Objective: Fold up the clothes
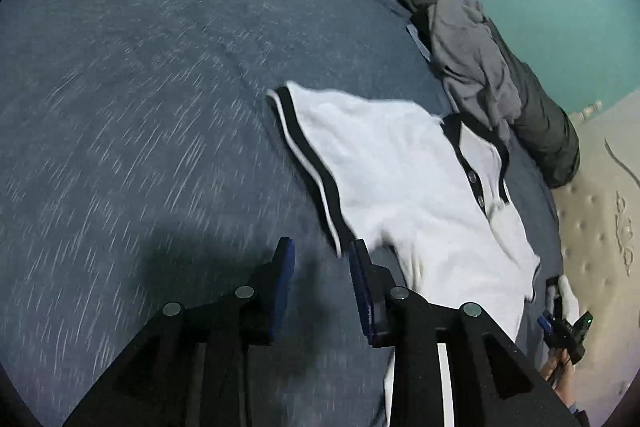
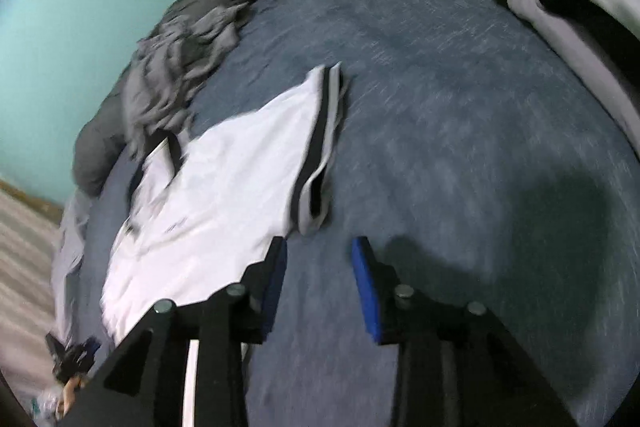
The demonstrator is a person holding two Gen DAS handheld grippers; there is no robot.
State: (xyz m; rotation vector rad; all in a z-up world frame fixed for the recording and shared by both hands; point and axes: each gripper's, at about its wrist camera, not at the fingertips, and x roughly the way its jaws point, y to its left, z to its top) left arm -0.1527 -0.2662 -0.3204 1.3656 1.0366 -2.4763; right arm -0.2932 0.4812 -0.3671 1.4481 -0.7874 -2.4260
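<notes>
Left wrist view: white shirt (image 1: 400, 179) lies flat on bed (image 1: 140, 87), long axis approx 11-to-5, at 1 o'clock off left tongs (image 1: 322, 255), gaping, empty, nearest the sleeve. Right tongs (image 2: 320, 251) also gaping, empty; shirt at 10 o'clock, hem just beside.

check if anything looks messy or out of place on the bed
The white shirt lies askew and rumpled, its sleeve sticking out, not yet folded. A grey garment sits crumpled in a heap beside its collar, against the dark bolster. Both grippers are open and empty.
</notes>
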